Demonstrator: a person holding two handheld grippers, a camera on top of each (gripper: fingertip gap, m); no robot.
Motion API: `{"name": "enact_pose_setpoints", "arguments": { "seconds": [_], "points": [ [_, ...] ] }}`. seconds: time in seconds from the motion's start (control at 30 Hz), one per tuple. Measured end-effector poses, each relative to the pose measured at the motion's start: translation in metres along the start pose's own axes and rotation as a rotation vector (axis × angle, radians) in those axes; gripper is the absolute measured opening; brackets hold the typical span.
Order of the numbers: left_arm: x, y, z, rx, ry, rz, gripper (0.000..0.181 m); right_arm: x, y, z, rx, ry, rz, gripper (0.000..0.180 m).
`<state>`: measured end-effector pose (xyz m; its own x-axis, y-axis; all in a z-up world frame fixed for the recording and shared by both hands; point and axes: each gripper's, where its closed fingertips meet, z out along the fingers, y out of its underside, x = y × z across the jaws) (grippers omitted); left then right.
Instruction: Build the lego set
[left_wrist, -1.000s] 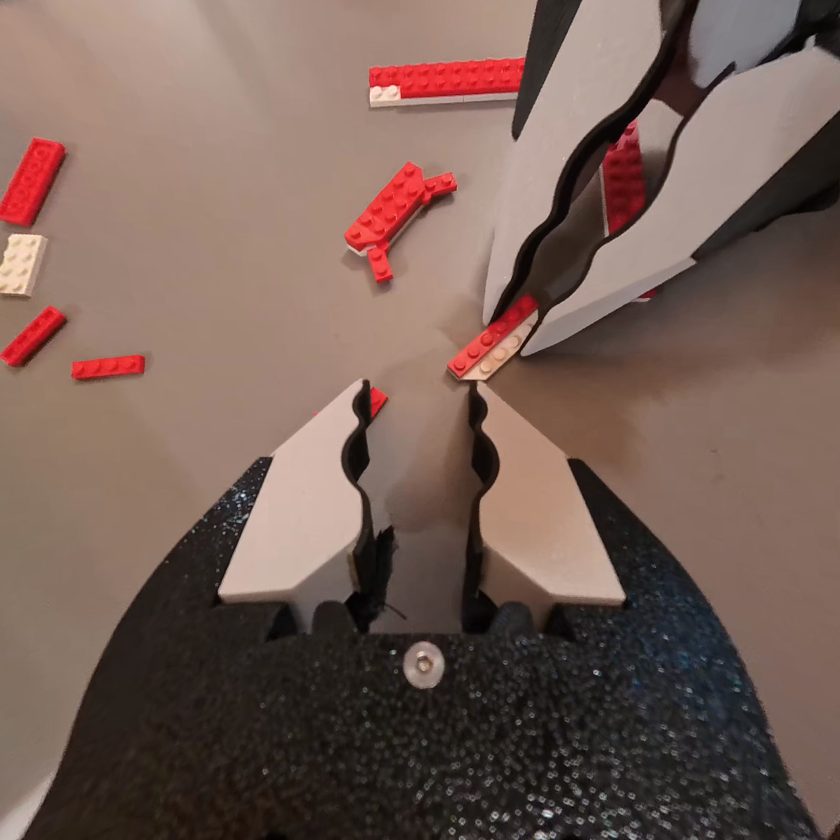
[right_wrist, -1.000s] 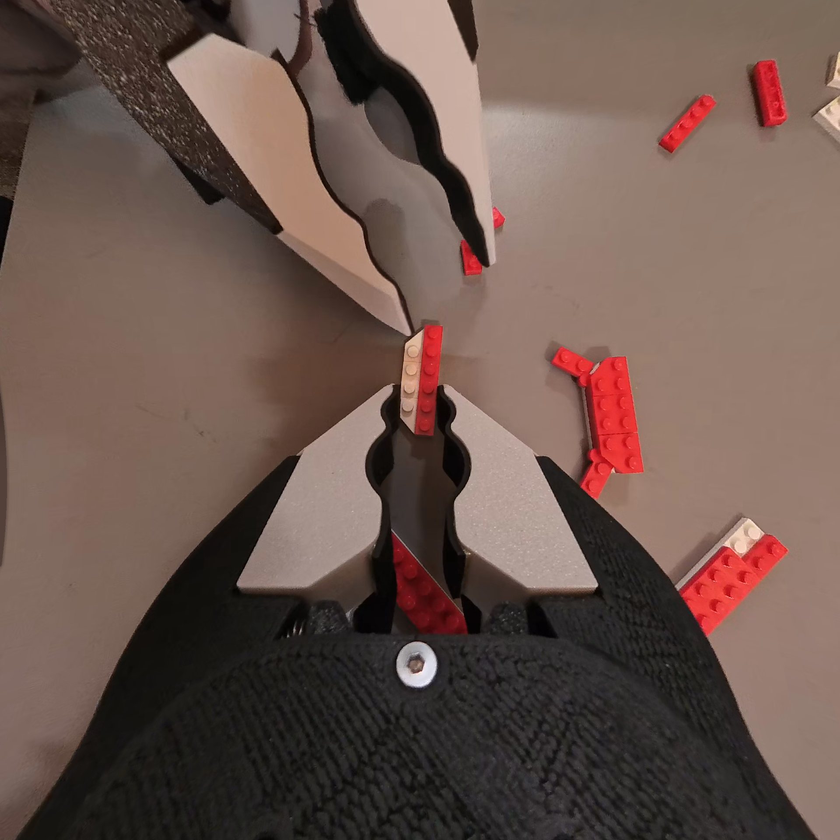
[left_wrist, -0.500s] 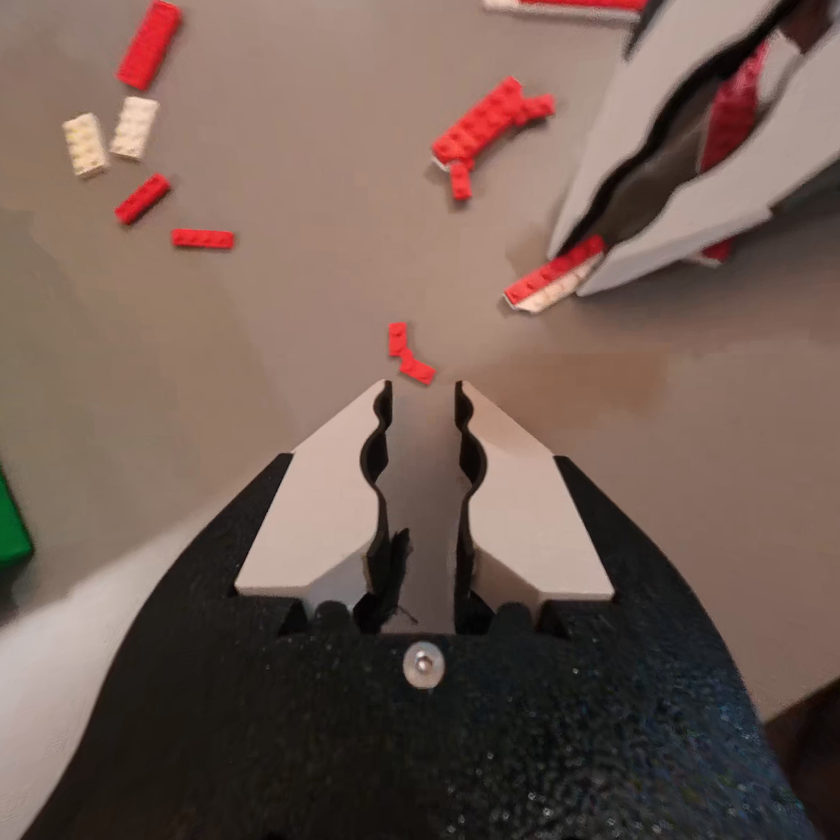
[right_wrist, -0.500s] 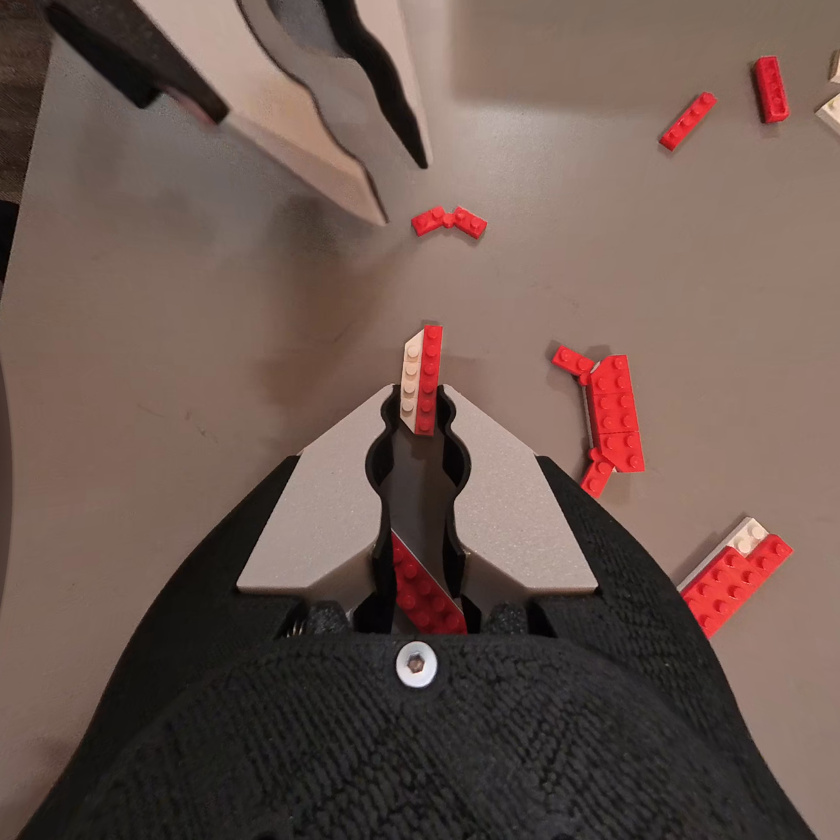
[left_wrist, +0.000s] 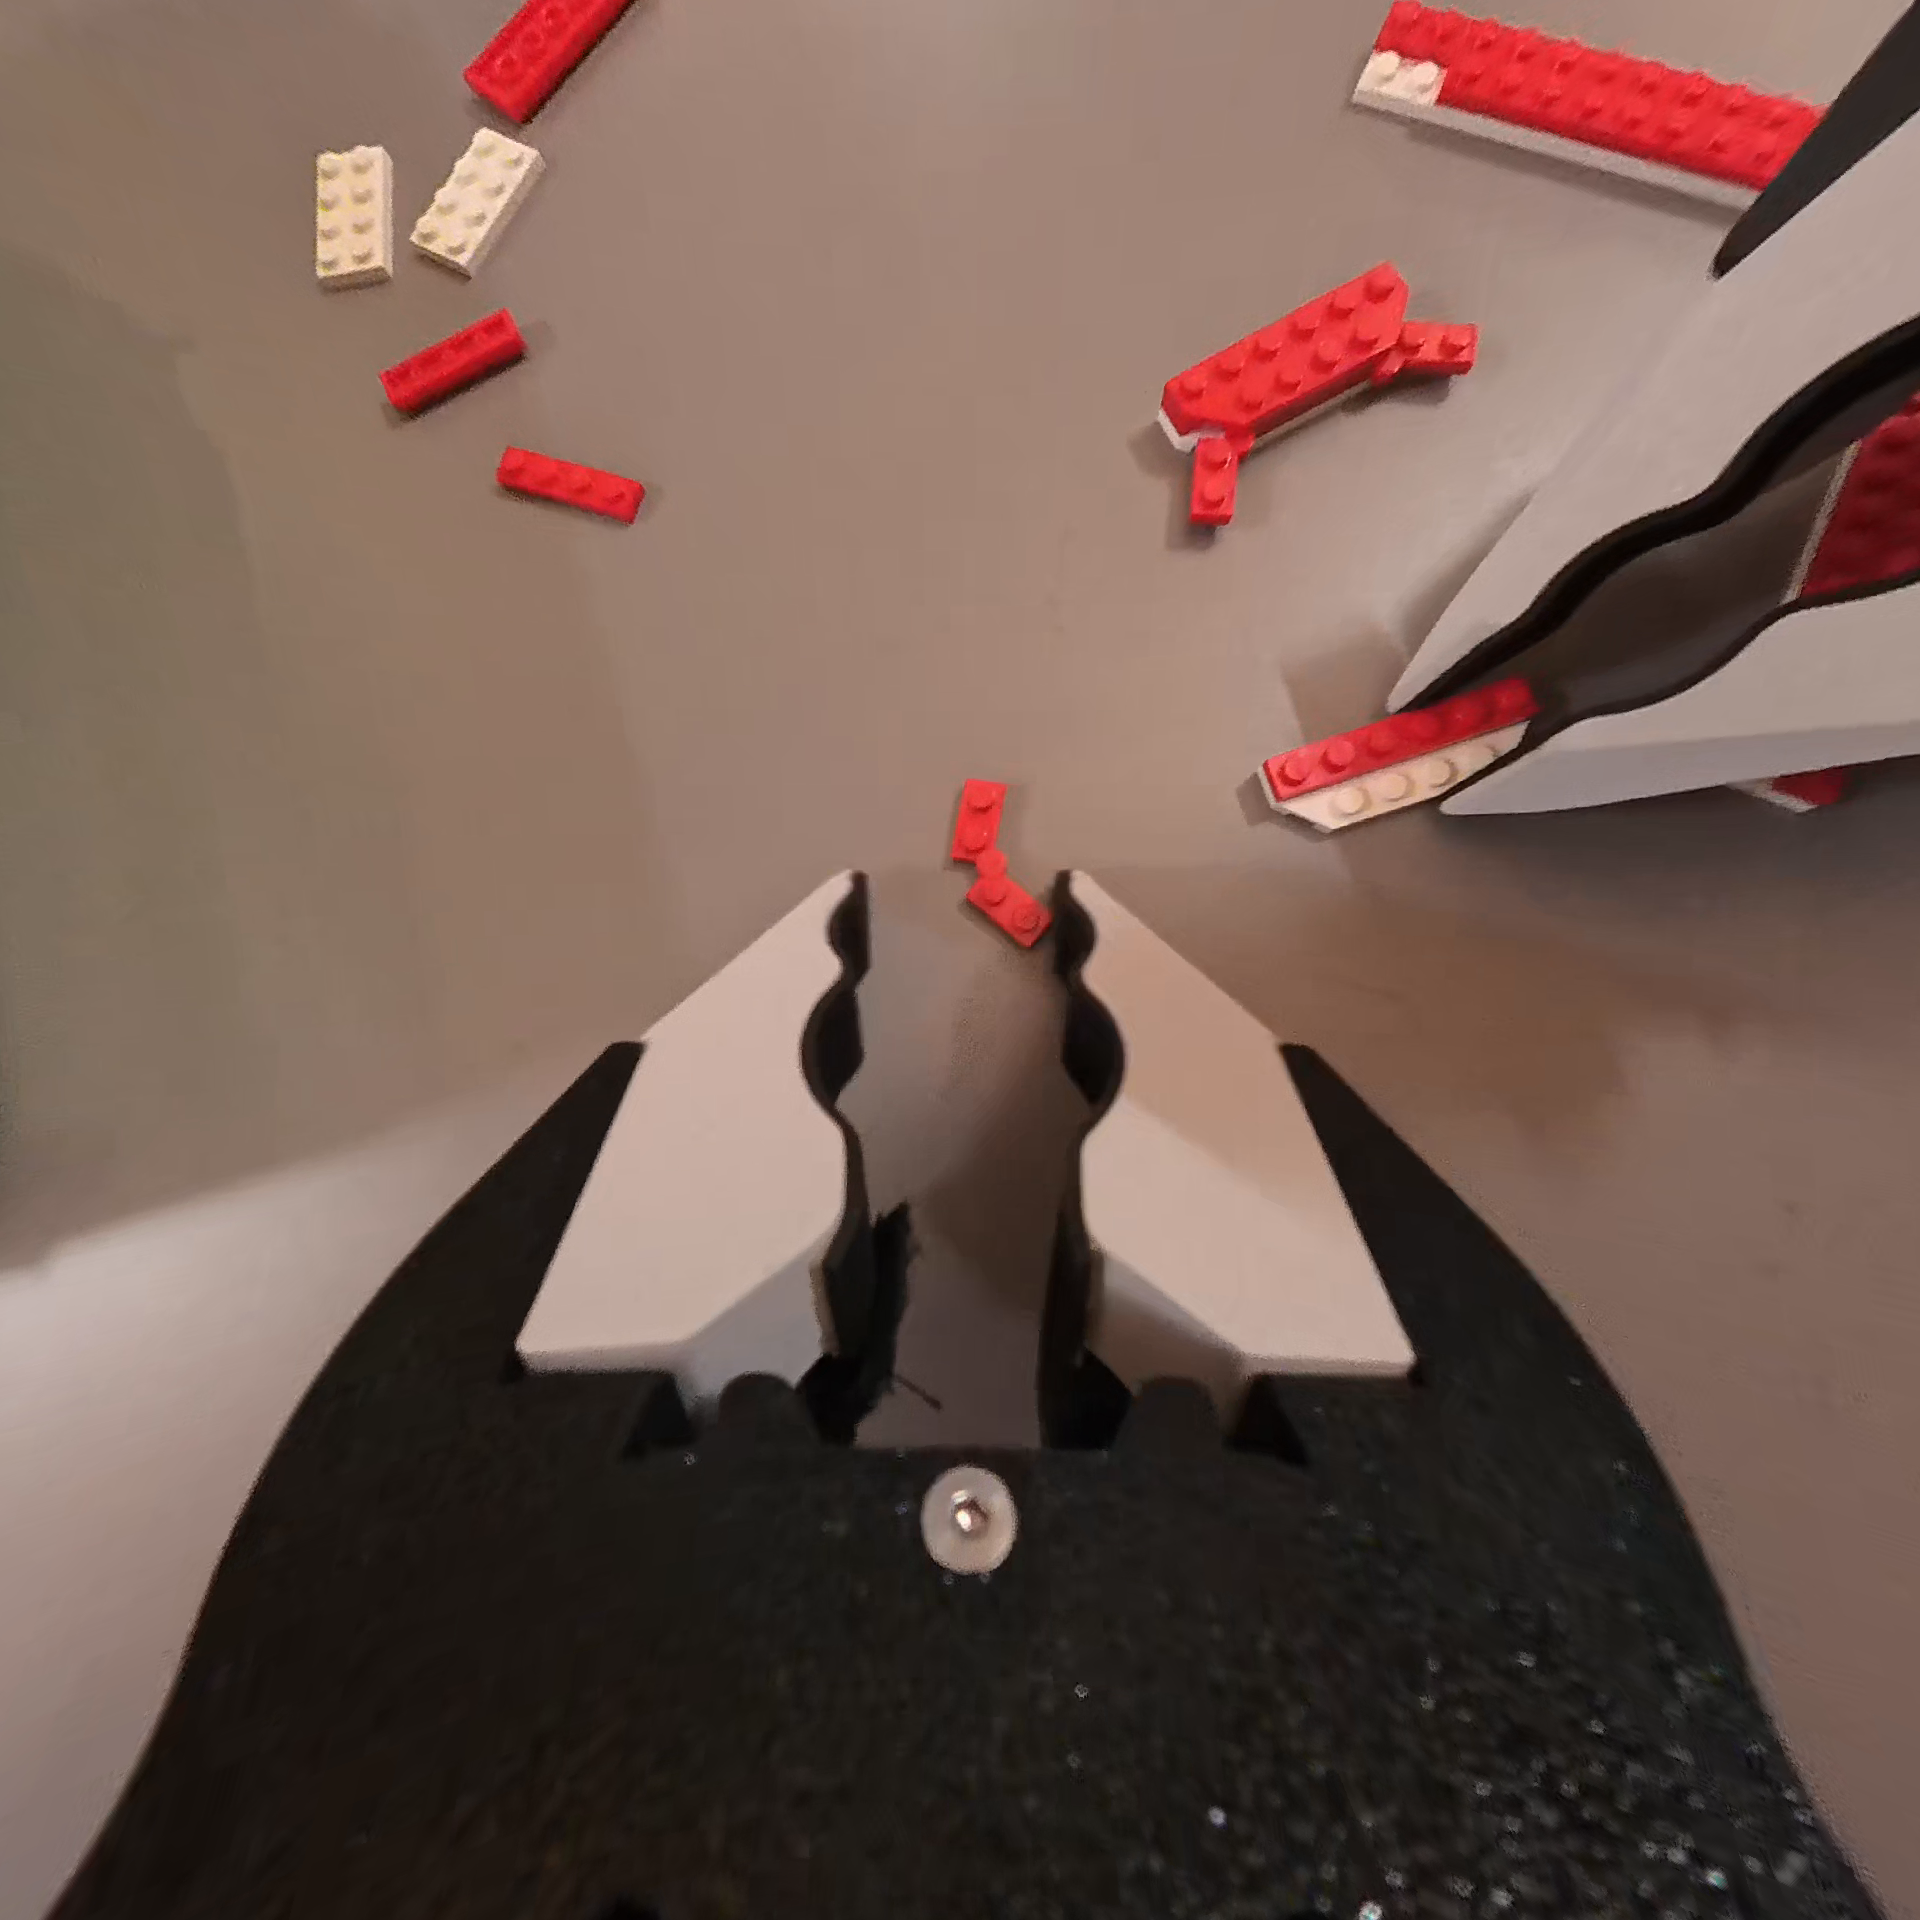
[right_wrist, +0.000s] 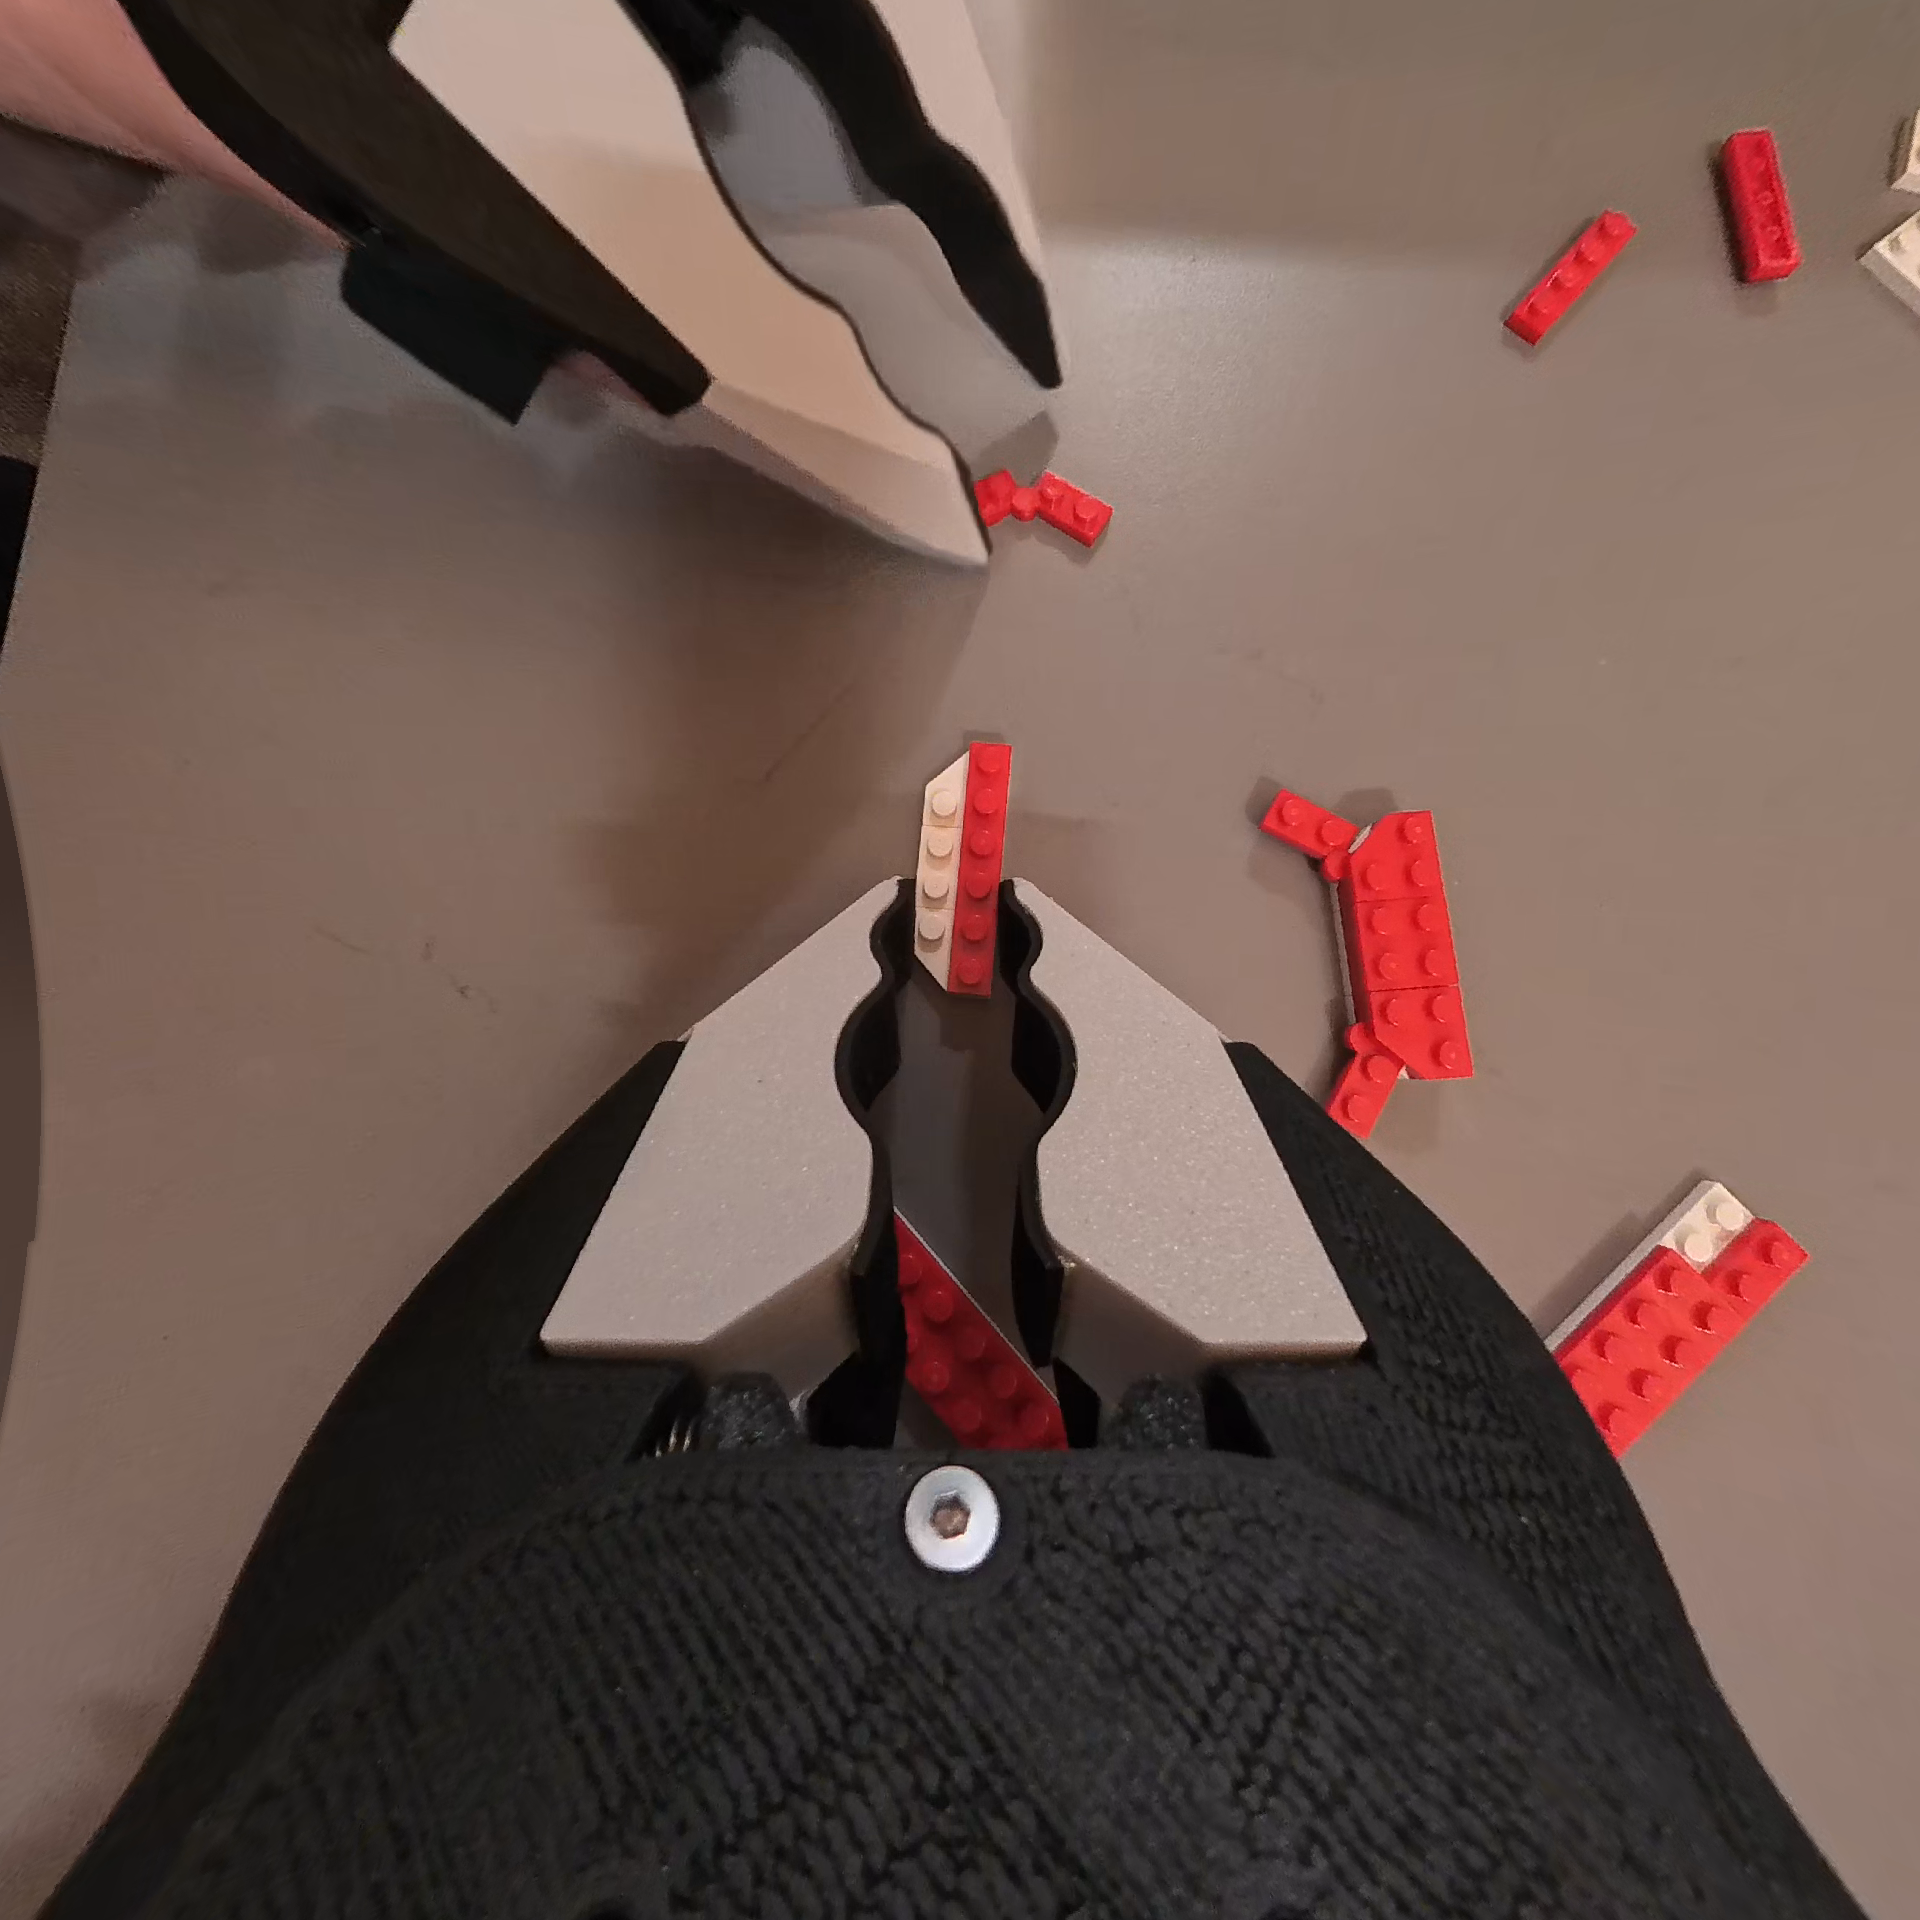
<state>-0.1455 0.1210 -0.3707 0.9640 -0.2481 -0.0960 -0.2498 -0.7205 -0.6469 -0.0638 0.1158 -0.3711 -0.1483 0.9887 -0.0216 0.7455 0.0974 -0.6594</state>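
My right gripper (right_wrist: 961, 904) is shut on a red and white plate assembly (right_wrist: 961, 862) that sticks out past its tips. More of the assembly shows between the fingers near the base. In the left wrist view the right gripper (left_wrist: 1455, 753) holds that assembly (left_wrist: 1382, 764) low over the grey table. My left gripper (left_wrist: 958, 894) is open and empty. A small red hinge piece (left_wrist: 992, 873) lies on the table just ahead of its tips, close to the right fingertip. In the right wrist view the left gripper (right_wrist: 1013, 468) hovers beside the hinge piece (right_wrist: 1049, 509).
A red wing assembly with hinge pieces (left_wrist: 1299, 364) (right_wrist: 1392, 935) and a long red and white plate (left_wrist: 1579, 114) (right_wrist: 1662, 1330) lie near the right gripper. Two white bricks (left_wrist: 353, 213) and loose red plates (left_wrist: 569, 483) (right_wrist: 1569, 275) lie far left. Across from one pair of fingers to the other is roughly 9 centimetres.
My left gripper drew back from the tip of the held assembly, then came down close to the small red hinge piece. It stayed open. My right gripper has not moved.
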Motion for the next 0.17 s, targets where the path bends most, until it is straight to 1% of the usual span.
{"name": "enact_pose_setpoints", "arguments": {
  "seconds": [0.03, 0.17],
  "points": [
    [-0.0012, 0.0015, -0.0012, -0.008, -0.013, 0.020, 0.025, 0.0001, 0.0000, 0.0000, 0.000, 0.000, 0.000, 0.014],
    [-0.0007, 0.0061, -0.0045, -0.025, -0.028, 0.051, 0.013, 0.0000, -0.0001, -0.0002, 0.001, -0.002, 0.001, 0.014]
  ]
}}
